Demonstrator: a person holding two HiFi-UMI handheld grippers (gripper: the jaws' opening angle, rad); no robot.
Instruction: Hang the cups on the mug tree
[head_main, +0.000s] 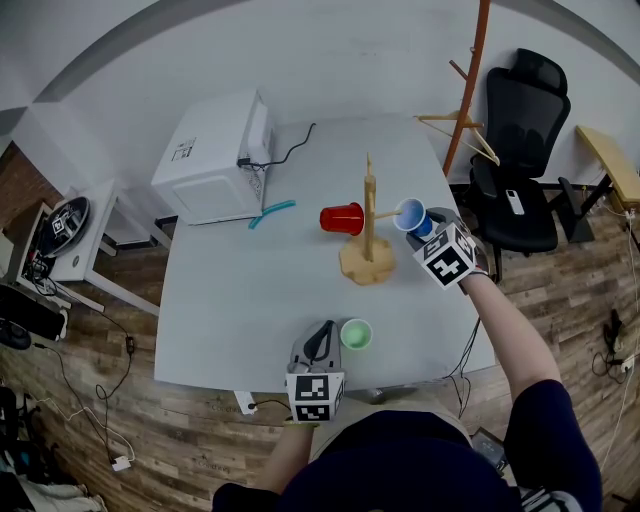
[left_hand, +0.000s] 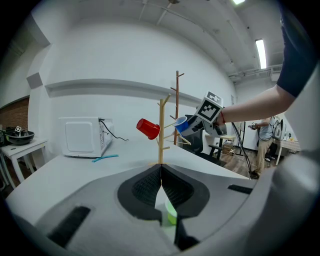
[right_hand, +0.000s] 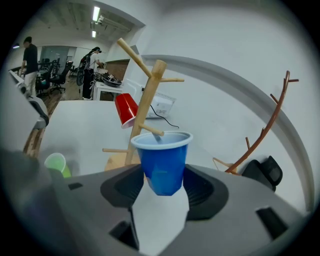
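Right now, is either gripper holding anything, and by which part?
The right gripper holds the blue cup by its lower body, near the base. The left gripper is shut on nothing; the green cup stands free.

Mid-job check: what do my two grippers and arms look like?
The left gripper and right gripper look alike: grey moulded bodies, black ribbed pads, and a white cube of black square markers on each. The person wears a dark navy short-sleeved top.
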